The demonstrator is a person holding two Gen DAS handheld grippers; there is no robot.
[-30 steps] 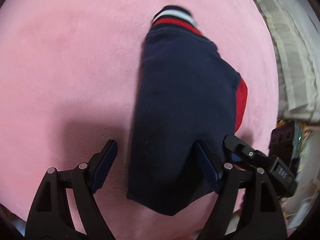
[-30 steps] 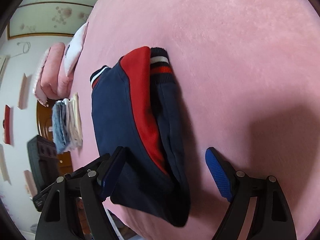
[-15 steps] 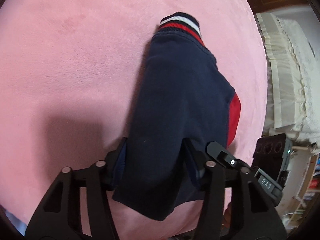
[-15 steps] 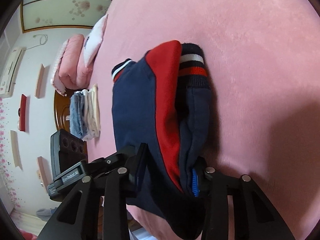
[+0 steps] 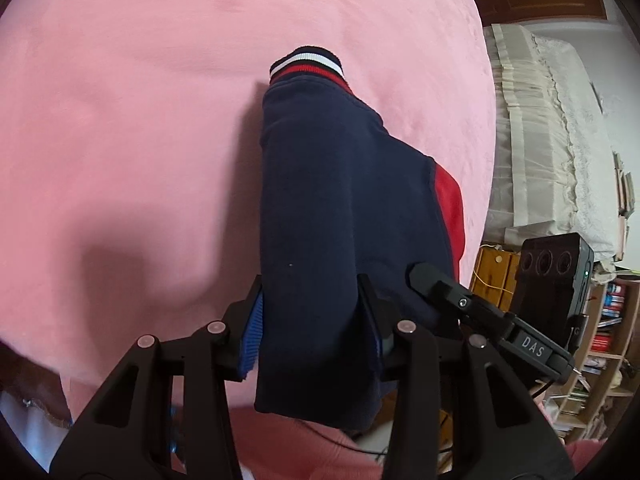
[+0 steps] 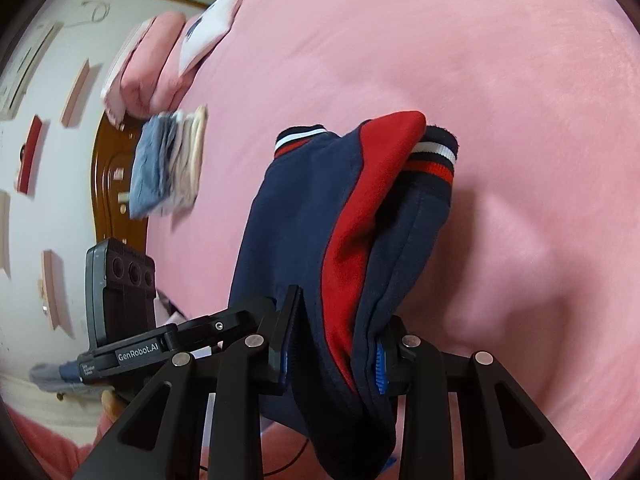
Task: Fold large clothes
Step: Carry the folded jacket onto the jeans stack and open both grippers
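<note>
Pinching the folded blue-and-red sweater (image 5: 344, 216) with both tools now, we have the left tool (image 5: 312, 328) and the right tool (image 6: 336, 344) pressed tight on its near end, side by side. A second ago both tools were spread wide around it. The sweater stretches away from the tools over the pink bed (image 5: 140, 120), so we think it is ready to lift or fold again.

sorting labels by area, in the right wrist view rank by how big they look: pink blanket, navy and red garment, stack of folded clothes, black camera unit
1. pink blanket
2. navy and red garment, which is nearest the lens, so it looks larger than it is
3. stack of folded clothes and black camera unit look alike; no ranking
</note>
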